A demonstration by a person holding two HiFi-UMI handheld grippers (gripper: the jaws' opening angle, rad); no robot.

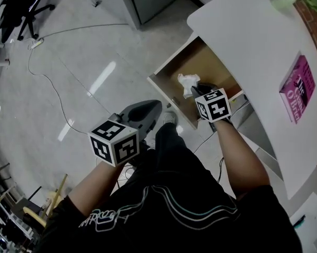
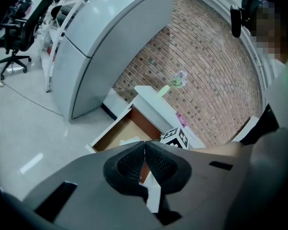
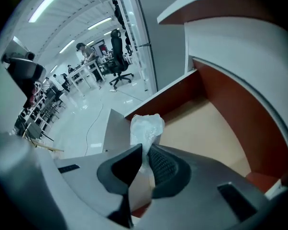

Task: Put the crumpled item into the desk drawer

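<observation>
A crumpled white item point(image 3: 146, 131) is pinched between the jaws of my right gripper point(image 3: 145, 152), sticking out beyond the tips. In the head view the crumpled item point(image 1: 187, 83) hangs over the open desk drawer point(image 1: 174, 70), with the right gripper point(image 1: 199, 90) just behind it. The drawer's wooden bottom point(image 3: 206, 128) lies below the jaws, with its front panel point(image 3: 113, 128) to the left. My left gripper point(image 1: 148, 109) hovers over the floor in front of the drawer; its jaws point(image 2: 145, 150) are shut and hold nothing.
The white desk top point(image 1: 253, 46) carries a pink book point(image 1: 297, 88) and a pale green object point(image 1: 282, 1). A cable point(image 1: 53, 86) runs over the glossy floor. An office chair point(image 1: 21, 9) stands far left. The person's legs in dark trousers point(image 1: 169, 152) are below the grippers.
</observation>
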